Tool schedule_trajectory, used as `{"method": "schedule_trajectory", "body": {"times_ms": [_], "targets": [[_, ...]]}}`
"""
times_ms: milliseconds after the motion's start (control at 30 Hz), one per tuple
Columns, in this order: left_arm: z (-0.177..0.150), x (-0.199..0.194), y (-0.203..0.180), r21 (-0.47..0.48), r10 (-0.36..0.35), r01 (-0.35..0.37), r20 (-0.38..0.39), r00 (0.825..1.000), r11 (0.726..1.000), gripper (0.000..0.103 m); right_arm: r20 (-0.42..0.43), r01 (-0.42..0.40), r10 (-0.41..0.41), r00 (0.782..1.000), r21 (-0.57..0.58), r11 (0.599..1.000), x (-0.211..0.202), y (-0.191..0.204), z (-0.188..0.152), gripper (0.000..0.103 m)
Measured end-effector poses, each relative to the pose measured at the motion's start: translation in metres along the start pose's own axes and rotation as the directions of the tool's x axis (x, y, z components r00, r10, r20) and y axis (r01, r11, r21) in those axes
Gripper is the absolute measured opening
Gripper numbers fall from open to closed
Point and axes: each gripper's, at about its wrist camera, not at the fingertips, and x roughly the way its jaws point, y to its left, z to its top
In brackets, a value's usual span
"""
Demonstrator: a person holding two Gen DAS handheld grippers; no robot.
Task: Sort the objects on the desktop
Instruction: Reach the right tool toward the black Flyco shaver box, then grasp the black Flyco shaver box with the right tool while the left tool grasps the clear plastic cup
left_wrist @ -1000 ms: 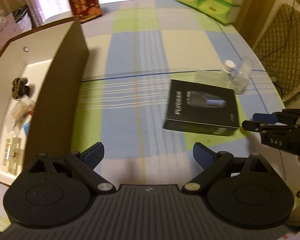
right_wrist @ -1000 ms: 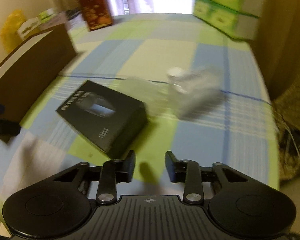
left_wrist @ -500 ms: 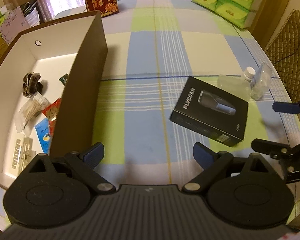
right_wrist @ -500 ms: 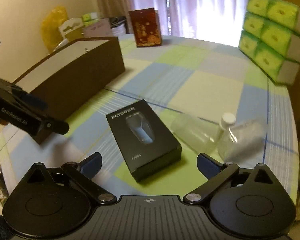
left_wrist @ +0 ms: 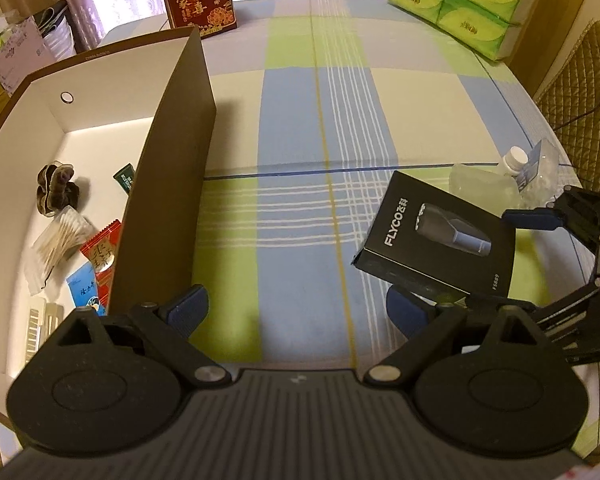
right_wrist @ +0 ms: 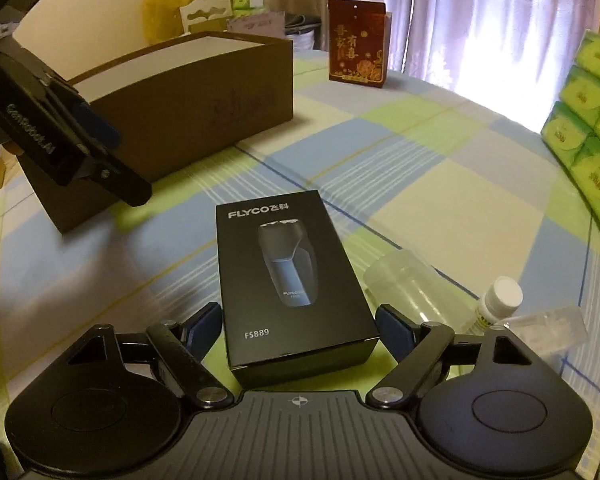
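A black FLYCO shaver box (right_wrist: 288,276) lies flat on the checked tablecloth (right_wrist: 440,184). My right gripper (right_wrist: 300,322) is open, and the box's near end sits between its blue fingertips with a small gap on each side. In the left wrist view the same shaver box (left_wrist: 440,232) lies right of centre. My left gripper (left_wrist: 296,312) hangs open above the cloth, holding nothing, beside the brown storage box (left_wrist: 168,200). A clear cup (right_wrist: 412,284), a small white-capped bottle (right_wrist: 500,300) and a clear plastic case (right_wrist: 552,324) lie just right of the shaver box.
The storage box's white inside holds a dark clip (left_wrist: 54,188), a bag of cotton swabs (left_wrist: 60,240), a red packet (left_wrist: 102,256) and other small items. A red gift box (right_wrist: 356,40) stands at the back. Green tissue packs (right_wrist: 588,128) are stacked far right.
My right gripper has gone from nearly shut to open and has moved up to the shaver box, now straddling its near end. The left gripper has drawn back, showing more of the storage box.
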Motion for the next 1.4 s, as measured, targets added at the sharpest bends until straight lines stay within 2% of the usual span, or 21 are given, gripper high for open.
{"method": "schedule_trajectory", "body": {"times_ms": [267,433,533,633,733,800,833,867,967,1167,1267,1400], "targets": [[-0.002,0.004,-0.008,0.032,-0.031,0.032,-0.011,0.999,0.999,0.094,-0.070,-0.020,0.020,0.997,0.009,1.000,-0.050,0.006,-0.041,0.080],[-0.002,0.007,-0.017,0.061,-0.053,0.054,-0.016,0.998,0.997,0.094,-0.146,0.034,-0.026,0.989,0.052,0.998,-0.082,0.001,-0.066,0.080],[0.000,0.009,-0.025,0.084,-0.063,0.064,-0.019,0.998,0.994,0.094,-0.145,0.071,-0.063,0.987,0.052,0.996,-0.088,0.005,-0.068,0.083],[0.004,0.011,-0.033,0.108,-0.072,0.073,-0.018,0.997,0.991,0.094,-0.111,0.087,-0.080,0.991,0.056,0.995,-0.086,0.010,-0.061,0.095],[0.007,0.012,-0.044,0.137,-0.089,0.090,-0.014,0.996,0.986,0.094,-0.105,0.113,-0.106,0.989,0.061,0.992,-0.072,0.012,-0.051,0.095],[0.010,0.014,-0.053,0.160,-0.103,0.104,-0.012,0.995,0.982,0.094,-0.110,0.120,-0.111,0.988,0.079,0.990,-0.064,0.011,-0.049,0.095],[0.011,0.014,-0.058,0.173,-0.111,0.111,-0.011,0.994,0.979,0.094,-0.114,0.118,-0.107,0.988,0.090,0.989,-0.061,0.009,-0.049,0.092],[0.012,0.016,-0.062,0.182,-0.116,0.116,-0.010,0.993,0.976,0.094,-0.118,0.111,-0.099,0.988,0.100,0.989,-0.060,0.009,-0.049,0.084],[0.018,0.019,-0.074,0.210,-0.136,0.134,-0.006,0.991,0.969,0.094,-0.143,0.156,-0.140,0.980,0.106,0.982,-0.064,0.009,-0.053,0.080],[0.032,0.032,-0.099,0.254,-0.182,0.178,-0.009,0.983,0.951,0.094,-0.220,0.293,-0.241,0.945,0.252,0.922,-0.080,-0.011,-0.064,0.080],[0.040,0.043,-0.115,0.291,-0.220,0.220,-0.033,0.975,0.931,0.094,-0.253,0.340,-0.267,0.930,0.310,0.888,-0.090,-0.021,-0.070,0.080],[0.052,0.064,-0.136,0.332,-0.278,0.287,-0.075,0.957,0.898,0.094,-0.262,0.367,-0.284,0.922,0.360,0.858,-0.098,-0.031,-0.075,0.080]]}}
